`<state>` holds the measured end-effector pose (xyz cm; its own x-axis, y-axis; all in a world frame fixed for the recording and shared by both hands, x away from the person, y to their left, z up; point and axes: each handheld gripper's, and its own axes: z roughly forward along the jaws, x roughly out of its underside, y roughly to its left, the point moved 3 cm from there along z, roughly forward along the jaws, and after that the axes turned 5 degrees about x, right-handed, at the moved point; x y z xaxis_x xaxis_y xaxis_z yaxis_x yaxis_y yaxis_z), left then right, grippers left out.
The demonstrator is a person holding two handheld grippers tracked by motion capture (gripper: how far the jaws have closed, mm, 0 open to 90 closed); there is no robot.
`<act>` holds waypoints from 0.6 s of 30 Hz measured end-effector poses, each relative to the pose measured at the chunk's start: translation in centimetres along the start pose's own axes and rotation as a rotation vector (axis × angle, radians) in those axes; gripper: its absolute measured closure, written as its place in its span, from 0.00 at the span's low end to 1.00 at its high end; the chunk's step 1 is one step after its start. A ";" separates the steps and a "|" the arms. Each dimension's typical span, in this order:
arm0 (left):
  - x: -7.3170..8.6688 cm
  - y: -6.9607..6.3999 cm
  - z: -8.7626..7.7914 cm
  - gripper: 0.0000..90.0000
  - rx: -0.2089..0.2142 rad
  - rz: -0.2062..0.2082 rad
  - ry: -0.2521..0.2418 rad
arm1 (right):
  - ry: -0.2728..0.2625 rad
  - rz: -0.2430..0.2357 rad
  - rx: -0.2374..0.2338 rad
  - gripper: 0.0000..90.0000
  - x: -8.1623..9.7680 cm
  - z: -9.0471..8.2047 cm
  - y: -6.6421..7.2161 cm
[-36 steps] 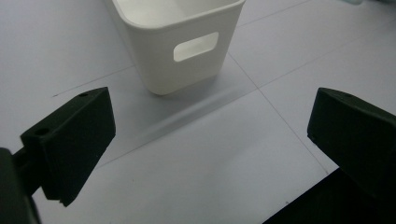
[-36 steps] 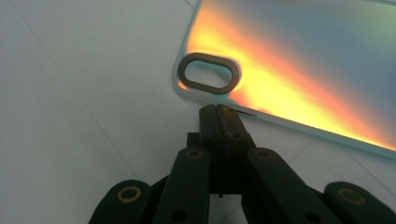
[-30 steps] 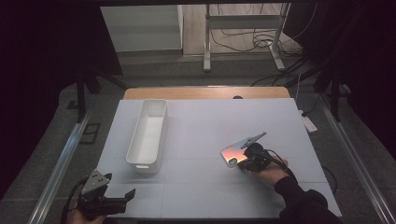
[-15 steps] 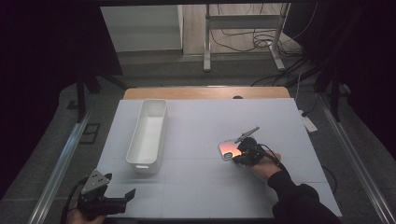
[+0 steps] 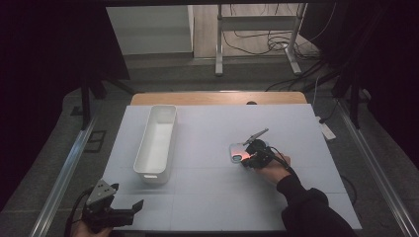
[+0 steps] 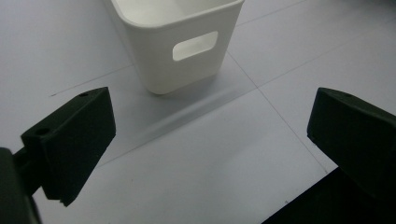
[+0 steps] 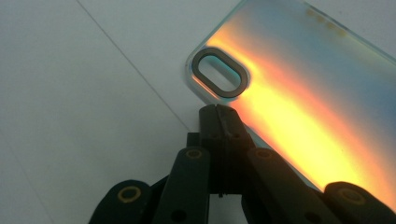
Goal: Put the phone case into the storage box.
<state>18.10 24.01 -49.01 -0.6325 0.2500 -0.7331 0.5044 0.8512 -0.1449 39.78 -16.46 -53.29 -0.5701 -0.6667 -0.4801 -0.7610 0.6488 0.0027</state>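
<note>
Left gripper [image 5: 129,209]: I park it at the near left corner of the table [image 5: 207,207], jaws spread wide, nothing between them, so it stays out of the way.
White bin [image 5: 157,143]: long and open-topped, left of centre, probably the drop-off.
Phone case [image 5: 237,150]: iridescent orange, right of centre, well apart from the bin.
Right gripper [image 5: 248,159]: I have its jaws clenched on the case's near edge, I judge to carry it leftward.
Left gripper view: shows the bin's handle slot [image 6: 194,45].
Right gripper view: shows the case's oval camera cutout [image 7: 220,72] beside the pinched tips.
</note>
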 end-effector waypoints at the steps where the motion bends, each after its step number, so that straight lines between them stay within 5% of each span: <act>1: 0.0 0.0 0.0 0.02 0.001 0.000 0.000 | -0.002 0.000 0.001 0.99 -0.1 0.1 -0.1; 18: 0.0 0.0 0.1 0.02 0.001 -0.001 0.005 | -0.014 0.020 0.007 0.99 -2.2 1.3 -1.0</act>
<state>18.16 23.98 -49.05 -0.6362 0.2518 -0.7293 0.5041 0.8512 -0.1459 42.20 -15.20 -53.39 -0.5805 -0.6488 -0.4919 -0.7476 0.6642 0.0062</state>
